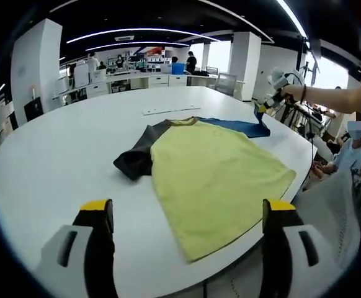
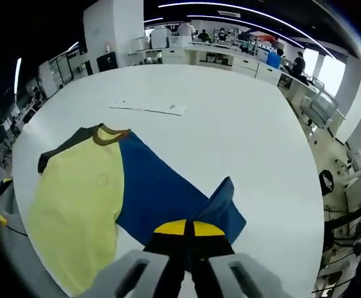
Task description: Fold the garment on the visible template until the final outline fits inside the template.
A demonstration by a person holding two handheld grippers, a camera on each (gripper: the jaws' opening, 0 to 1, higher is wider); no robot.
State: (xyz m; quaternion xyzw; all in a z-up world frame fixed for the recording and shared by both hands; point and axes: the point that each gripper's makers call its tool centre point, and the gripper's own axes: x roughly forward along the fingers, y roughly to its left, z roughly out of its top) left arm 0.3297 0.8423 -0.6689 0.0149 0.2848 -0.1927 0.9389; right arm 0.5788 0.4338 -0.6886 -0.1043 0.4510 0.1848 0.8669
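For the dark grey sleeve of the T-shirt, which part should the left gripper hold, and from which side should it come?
Probably the outer cuff end of the dark grey sleeve. It sticks out sideways from the yellow body onto bare white table, so the open left gripper can likely slide in low from that open side and pinch only the sleeve.

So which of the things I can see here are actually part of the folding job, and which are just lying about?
Part of the job:
- T-shirt, yellow body with one blue and one dark sleeve
- right gripper, shut on the blue sleeve
- left gripper, open, holding nothing

Just lying about:
- flat white strip beyond the collar
- white table underneath
- desks, chairs and people in the background
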